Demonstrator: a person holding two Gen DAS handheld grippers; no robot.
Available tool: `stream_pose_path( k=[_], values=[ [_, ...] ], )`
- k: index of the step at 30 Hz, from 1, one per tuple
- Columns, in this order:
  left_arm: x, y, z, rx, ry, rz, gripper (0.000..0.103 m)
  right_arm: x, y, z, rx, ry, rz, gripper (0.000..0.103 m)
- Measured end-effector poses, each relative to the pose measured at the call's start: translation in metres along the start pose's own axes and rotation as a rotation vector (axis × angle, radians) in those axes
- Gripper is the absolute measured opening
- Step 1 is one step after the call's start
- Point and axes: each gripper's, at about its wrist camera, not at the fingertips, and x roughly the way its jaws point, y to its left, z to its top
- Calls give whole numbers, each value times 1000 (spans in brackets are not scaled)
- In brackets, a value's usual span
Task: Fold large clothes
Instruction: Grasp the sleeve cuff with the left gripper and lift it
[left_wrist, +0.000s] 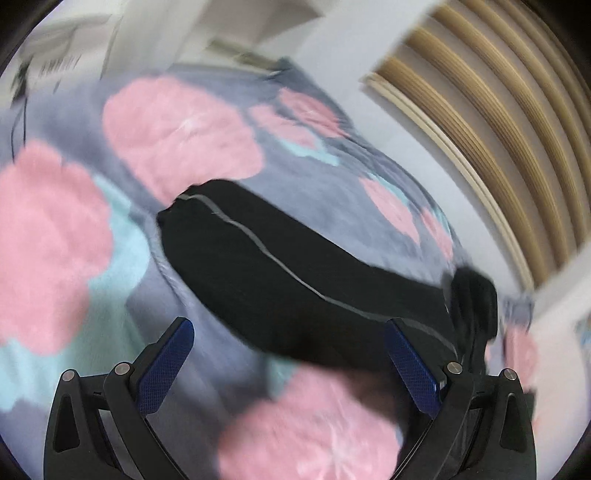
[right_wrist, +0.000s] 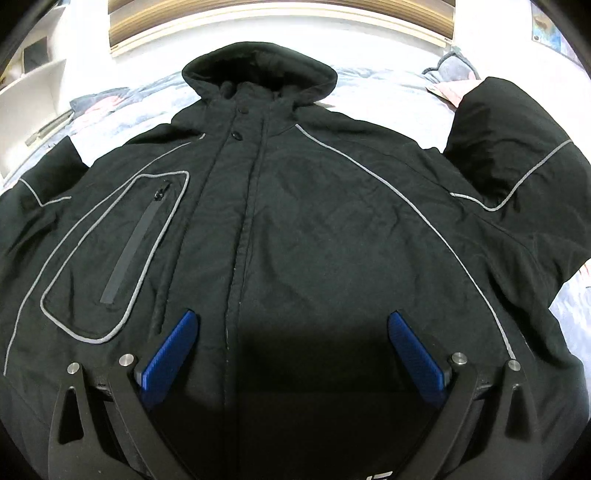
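Showing only a sleeve (left_wrist: 280, 266), left gripper (left_wrist: 288, 328) gapes; right gripper (right_wrist: 293, 325), spread, sees whole jacket (right_wrist: 295, 221).

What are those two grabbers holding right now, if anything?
Nothing. The left gripper and right gripper both have their fingers apart, empty, over the black jacket on the bed.

A home bedroom is showing here: a bed (left_wrist: 295, 192) wearing a grey blanket with pink flowers is lying ahead of the tongs, a slatted wooden headboard (left_wrist: 498, 122) standing beyond against white walls.
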Motion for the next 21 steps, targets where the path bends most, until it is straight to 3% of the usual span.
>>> stream_pose_path(
  k=[5, 7, 8, 9, 11, 14, 16, 18, 21],
  values=[
    [55, 31, 18, -156, 57, -65, 101, 1, -1, 2, 8, 14, 15, 103],
    [74, 30, 20, -156, 72, -34, 88, 2, -2, 1, 11, 18, 18, 103],
    [82, 28, 23, -140, 69, -4, 69, 2, -2, 1, 11, 20, 19, 103],
    [88, 24, 25, -112, 66, 39, 41, 3, -2, 1, 11, 21, 19, 103],
    [86, 20, 29, -65, 29, 60, 20, 3, -2, 1, 9, 23, 17, 103],
    [53, 6, 35, -2, -113, 75, 16, 3, -2, 1, 9, 24, 17, 103],
    [32, 8, 42, 17, -195, 174, 16, 4, -2, 0, 8, 25, 16, 103],
    [34, 19, 51, -12, -175, 252, 16, 4, -2, 0, 7, 24, 18, 103],
    [63, 27, 53, -5, -55, 351, 16, 5, -2, 0, 6, 21, 16, 103]
  ],
)
